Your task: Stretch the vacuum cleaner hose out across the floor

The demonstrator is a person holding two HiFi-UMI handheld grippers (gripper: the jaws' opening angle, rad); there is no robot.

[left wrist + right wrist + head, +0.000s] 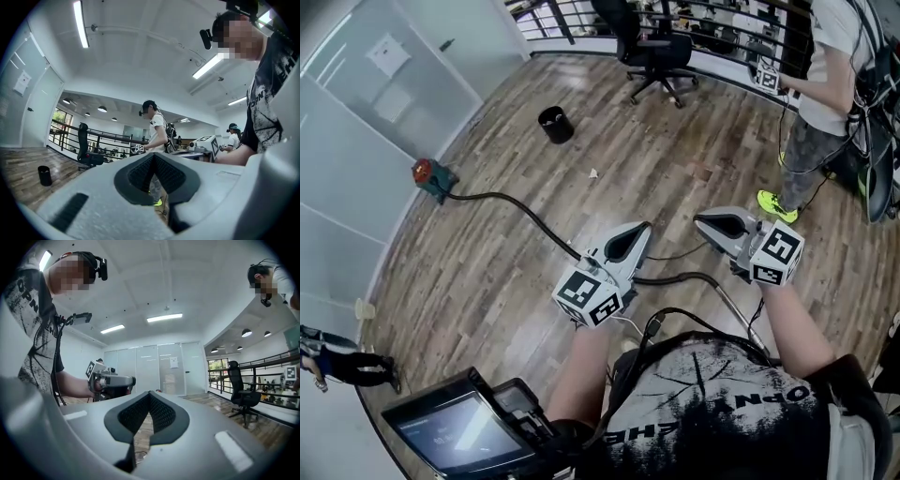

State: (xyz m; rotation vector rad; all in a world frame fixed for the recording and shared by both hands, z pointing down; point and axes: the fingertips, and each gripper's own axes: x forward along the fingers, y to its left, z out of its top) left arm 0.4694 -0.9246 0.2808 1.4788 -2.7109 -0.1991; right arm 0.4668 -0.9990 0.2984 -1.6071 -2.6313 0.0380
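Note:
A small red and green vacuum cleaner (431,175) stands on the wooden floor by the glass wall at the left. Its black hose (514,208) curves from it toward me, passes under my left gripper (637,231), and runs on to a metal wand (737,311) near my feet. My left gripper (153,157) is held above the hose, shut with nothing between its jaws. My right gripper (705,221) hovers to the right of it, also shut and empty (149,397). Neither gripper touches the hose.
A black bin (554,124) stands farther out, with a black office chair (654,49) and a railing beyond it. Another person (827,86) with a gripper stands at the right. A scrap of paper (593,173) lies on the floor. A small screen (455,431) sits at my lower left.

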